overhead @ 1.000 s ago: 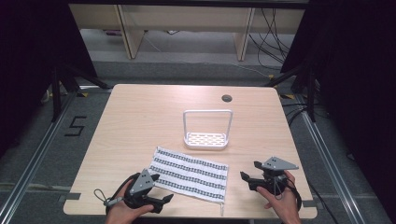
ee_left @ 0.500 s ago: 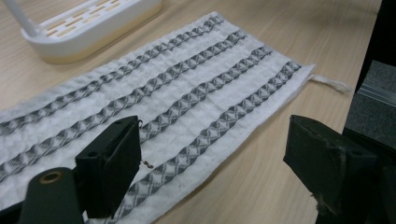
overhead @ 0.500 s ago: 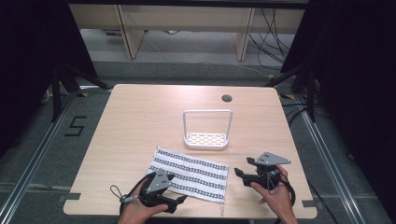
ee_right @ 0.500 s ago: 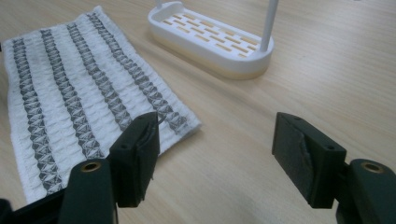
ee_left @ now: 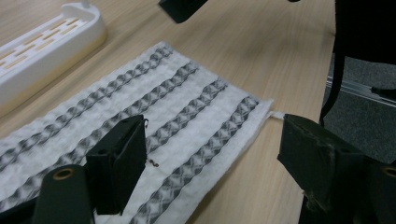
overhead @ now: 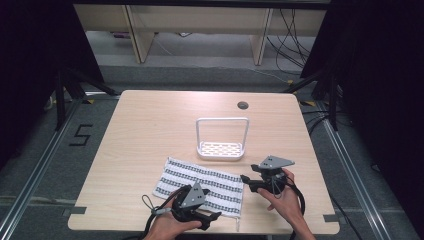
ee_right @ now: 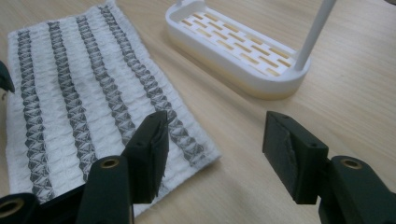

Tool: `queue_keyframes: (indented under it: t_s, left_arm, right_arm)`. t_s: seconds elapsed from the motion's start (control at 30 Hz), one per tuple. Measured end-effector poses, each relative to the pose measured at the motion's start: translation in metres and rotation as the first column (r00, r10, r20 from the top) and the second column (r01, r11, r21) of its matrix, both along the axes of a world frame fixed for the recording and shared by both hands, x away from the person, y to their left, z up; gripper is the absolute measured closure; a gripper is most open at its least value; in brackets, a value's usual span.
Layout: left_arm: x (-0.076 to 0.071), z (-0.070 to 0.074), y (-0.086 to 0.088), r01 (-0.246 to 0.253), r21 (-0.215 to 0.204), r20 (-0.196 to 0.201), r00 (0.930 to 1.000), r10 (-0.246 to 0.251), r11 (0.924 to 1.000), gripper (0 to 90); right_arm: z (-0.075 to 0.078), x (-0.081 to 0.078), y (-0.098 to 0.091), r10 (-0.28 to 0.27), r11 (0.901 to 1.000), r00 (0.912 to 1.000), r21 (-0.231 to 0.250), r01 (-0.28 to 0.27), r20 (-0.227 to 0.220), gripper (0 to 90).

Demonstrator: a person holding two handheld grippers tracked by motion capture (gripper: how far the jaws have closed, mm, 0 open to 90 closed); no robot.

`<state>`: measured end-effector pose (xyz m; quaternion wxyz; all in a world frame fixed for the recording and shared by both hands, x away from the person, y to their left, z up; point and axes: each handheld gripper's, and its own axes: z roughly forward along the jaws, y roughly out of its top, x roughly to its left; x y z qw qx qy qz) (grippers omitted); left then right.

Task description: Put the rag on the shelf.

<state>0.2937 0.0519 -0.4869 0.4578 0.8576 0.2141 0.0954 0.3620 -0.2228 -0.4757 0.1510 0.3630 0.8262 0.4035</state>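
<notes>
Cloth (overhead: 200,185), white with dark woven stripes, lies flat near the front edge of the wooden counter (overhead: 145,130). At its near left corner we see the left gripper (overhead: 212,218), jaws spread wide and grasping nothing, one jaw over the cloth and the other past its edge. Behind the cloth stands a white slotted rack (overhead: 220,148) with an upright hoop. Just right of the cloth, the right gripper (overhead: 245,181) hangs released too, jaws apart over the cloth's corner.
</notes>
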Motion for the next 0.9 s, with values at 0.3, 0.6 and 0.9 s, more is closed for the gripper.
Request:
queue_keyframes:
  t_s: [0.3, 0.6, 0.9]
  left_arm:
    - [0.000, -0.002, -0.030, 0.082, 0.015, -0.002, 0.9967, -0.082, 0.9965, 30.2]
    - [0.000, -0.013, -0.054, 0.135, 0.072, -0.024, 0.9908, -0.133, 0.9882, 35.4]
    - [0.006, -0.019, -0.062, 0.159, 0.122, -0.021, 0.9873, -0.157, 0.9798, 44.0]
  right_arm:
    - [-0.004, 0.009, 0.009, 0.013, 0.9999, 0.9994, 0.003, -0.013, -0.033, 44.1]
    - [-0.009, 0.013, 0.009, 0.004, 0.9999, 0.9974, -0.009, -0.004, -0.071, 45.0]
    - [-0.016, 0.016, 0.015, 0.006, 0.9996, 0.9951, -0.027, -0.009, -0.099, 47.7]
